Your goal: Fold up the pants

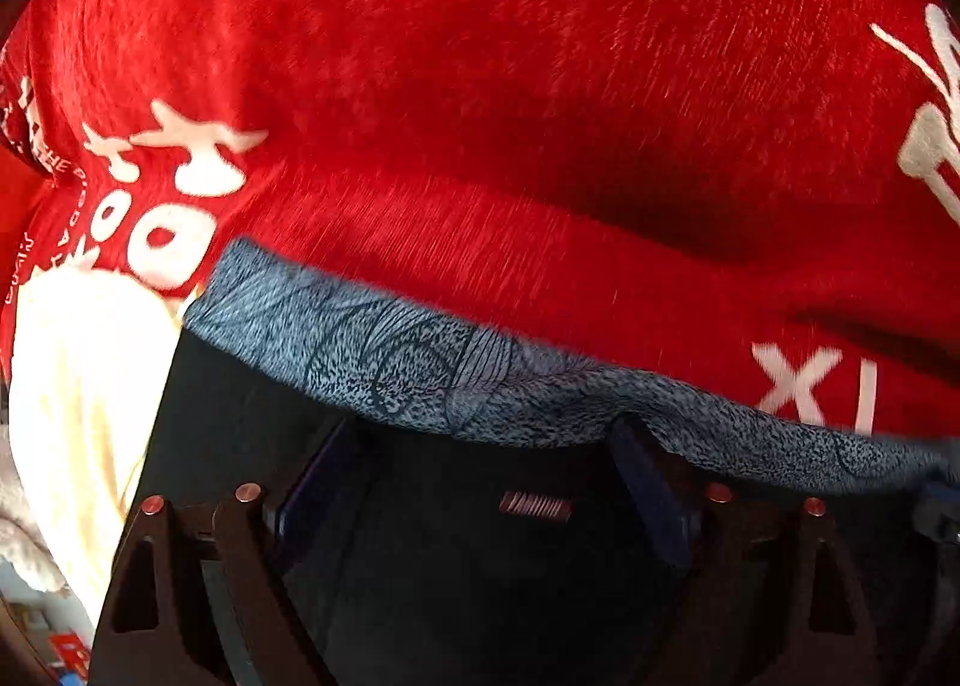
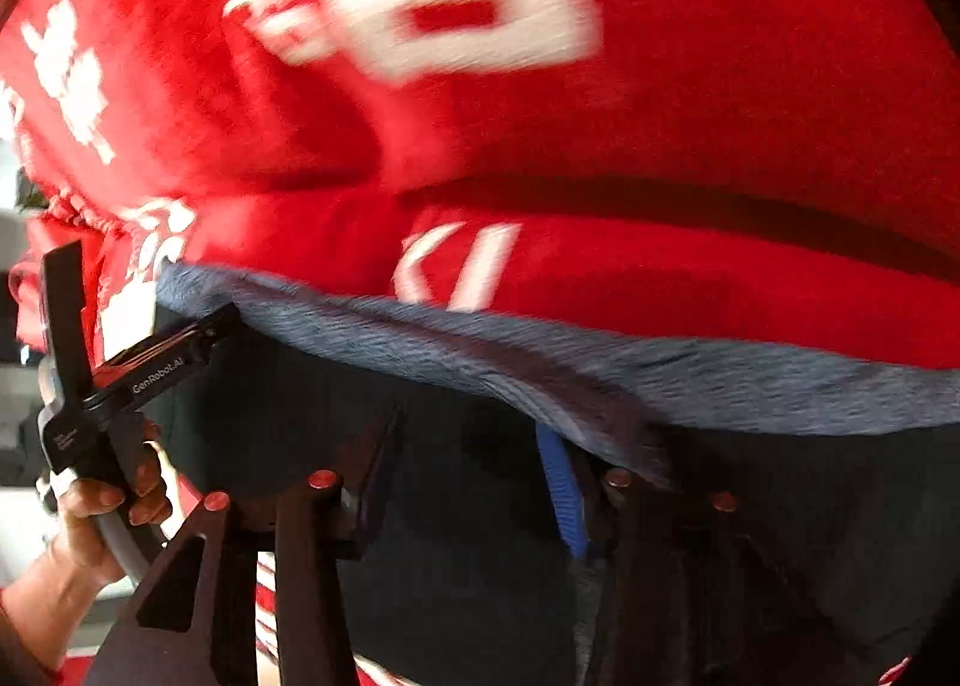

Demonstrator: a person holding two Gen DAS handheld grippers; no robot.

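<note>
The pants are dark with a blue-grey patterned waistband (image 1: 456,374). The band runs across both wrist views (image 2: 540,362), and the dark cloth hangs below it over the fingers. My left gripper (image 1: 480,434) has its fingers wide apart with the band draped over the tips. My right gripper (image 2: 480,434) stands the same way, its blue-padded finger (image 2: 564,488) under the band. Whether either gripper pinches the cloth is hidden. The left gripper's body (image 2: 156,362), in a hand, shows at the left of the right wrist view.
A red fleece blanket with white lettering (image 1: 510,86) fills the background in both views (image 2: 720,116). A cream cloth (image 1: 84,386) lies at the left in the left wrist view. Both views are motion-blurred.
</note>
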